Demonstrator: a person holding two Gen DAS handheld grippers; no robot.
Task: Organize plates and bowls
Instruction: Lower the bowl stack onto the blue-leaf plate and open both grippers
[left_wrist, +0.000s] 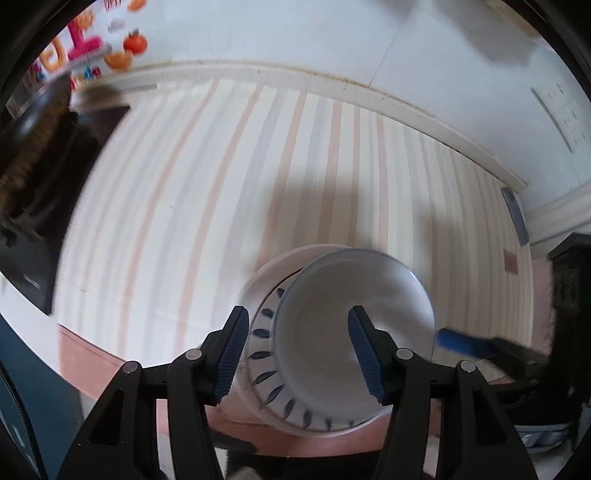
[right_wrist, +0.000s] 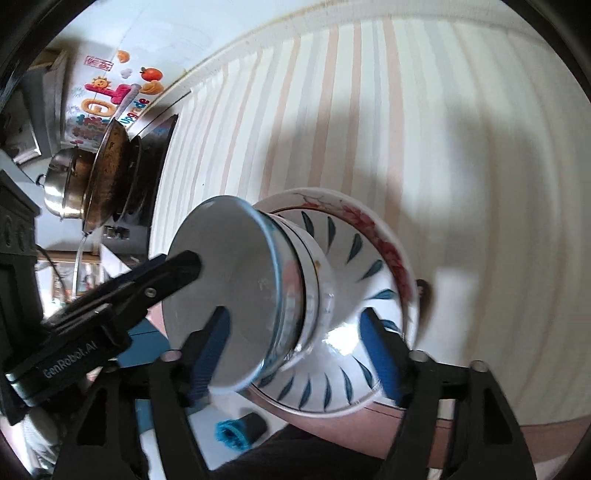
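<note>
close to the near edge of the striped surface (left_wrist: 258, 155), a glossy bowl stack (right_wrist: 314, 295) is sitting, open cloth lying beyond. both the left hand-held gripper (left_wrist: 295, 354) and right hand-held gripper (right_wrist: 295, 354) are standing wide, gripping nothing, ribbed blue pads apart.

Striped tablecloth (left_wrist: 258, 166) — plate stack (right_wrist: 369, 266) w/ bowls.

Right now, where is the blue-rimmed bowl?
The blue-rimmed bowl sits on top of the bowl stack, which rests on the blue-leaf plate near the front edge of the striped tablecloth. It shows low and centre in both wrist views.
</note>
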